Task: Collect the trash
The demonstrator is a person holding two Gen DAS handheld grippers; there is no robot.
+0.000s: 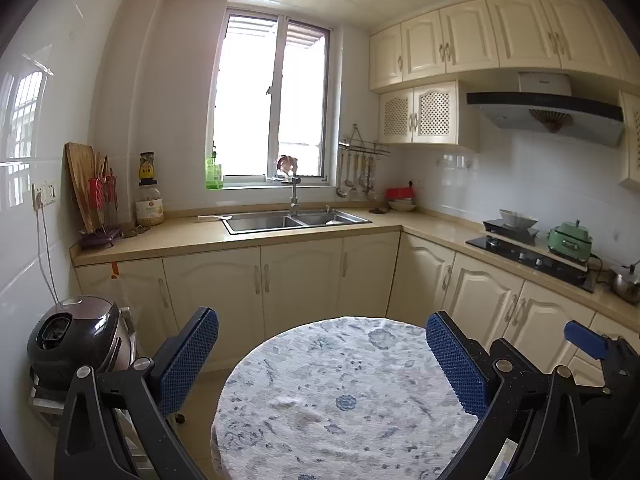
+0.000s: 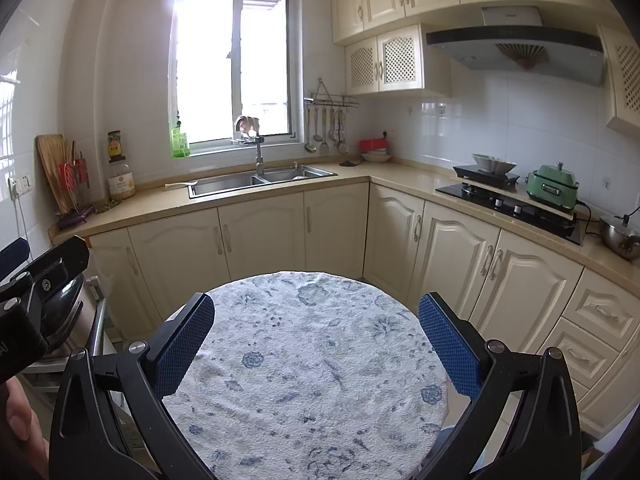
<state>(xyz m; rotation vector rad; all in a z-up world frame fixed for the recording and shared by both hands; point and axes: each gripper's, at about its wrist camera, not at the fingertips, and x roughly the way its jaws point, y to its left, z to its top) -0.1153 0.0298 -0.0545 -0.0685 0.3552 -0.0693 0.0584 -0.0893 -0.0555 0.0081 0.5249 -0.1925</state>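
Note:
My left gripper (image 1: 322, 344) is open and empty, its blue pads (image 1: 188, 356) wide apart above a round table with a white and blue floral cloth (image 1: 340, 400). My right gripper (image 2: 316, 328) is open and empty too, held over the same table (image 2: 308, 360). The right gripper shows at the right edge of the left wrist view (image 1: 592, 344), and the left gripper at the left edge of the right wrist view (image 2: 36, 280). No trash shows on the tablecloth in either view.
A beige L-shaped counter (image 1: 240, 236) with a steel double sink (image 1: 296, 220) runs along the far wall. A stove (image 1: 528, 252) with a green pot (image 1: 568, 240) stands on the right. A dark rice cooker (image 1: 76, 336) sits on a rack at left.

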